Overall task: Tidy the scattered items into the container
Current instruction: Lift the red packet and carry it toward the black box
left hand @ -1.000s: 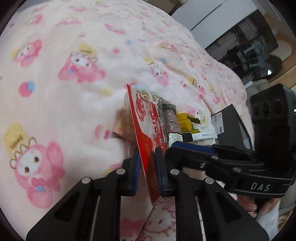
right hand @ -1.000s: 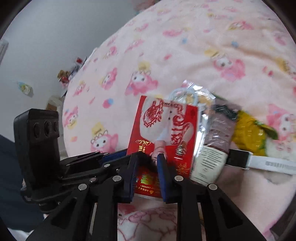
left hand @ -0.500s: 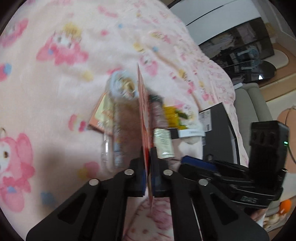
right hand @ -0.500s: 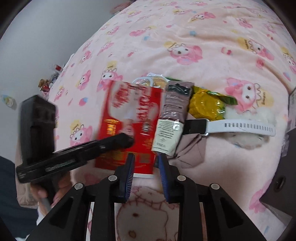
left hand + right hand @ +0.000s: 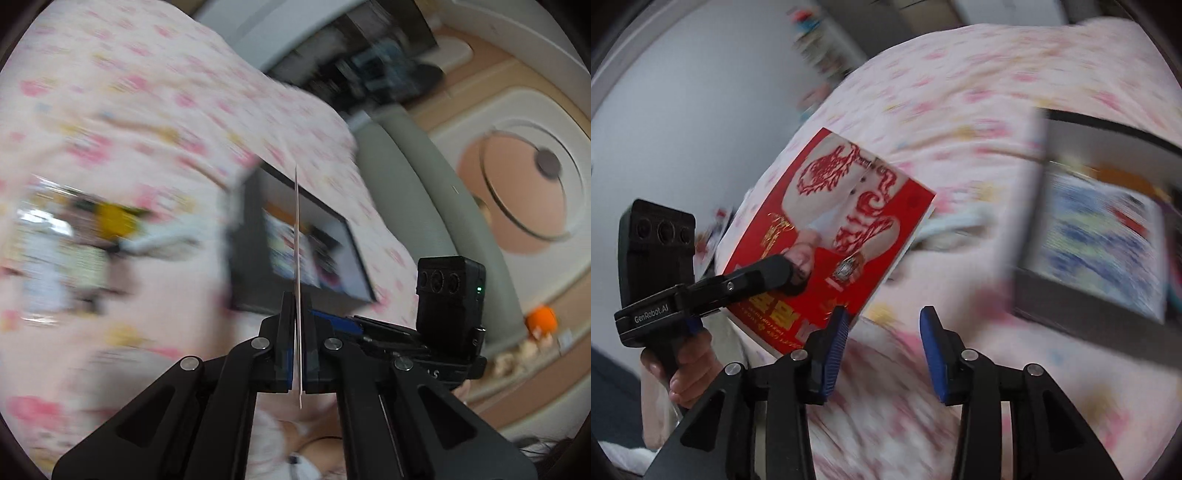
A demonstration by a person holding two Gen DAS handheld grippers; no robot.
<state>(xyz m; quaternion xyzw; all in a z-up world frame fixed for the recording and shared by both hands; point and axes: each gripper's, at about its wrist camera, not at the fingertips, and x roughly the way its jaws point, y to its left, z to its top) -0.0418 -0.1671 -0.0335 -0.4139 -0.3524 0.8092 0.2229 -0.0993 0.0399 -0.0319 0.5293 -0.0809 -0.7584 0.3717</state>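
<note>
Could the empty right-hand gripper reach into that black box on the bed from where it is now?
Probably yes. The right gripper is open and holds nothing, and the black box lies just ahead to its right with only bare blanket between. The red packet hangs off to the other side.

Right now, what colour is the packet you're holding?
Red, with a pale middle; the packet shows best from the right wrist.

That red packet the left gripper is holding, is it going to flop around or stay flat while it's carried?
Probably stays fairly flat: the red packet juts out from the left gripper, pinched at one corner, without drooping. Edge-on in the left wrist view it is a thin straight line, so likely light. Its glossy face may be slippery, so it could pivot in the grip.
</note>
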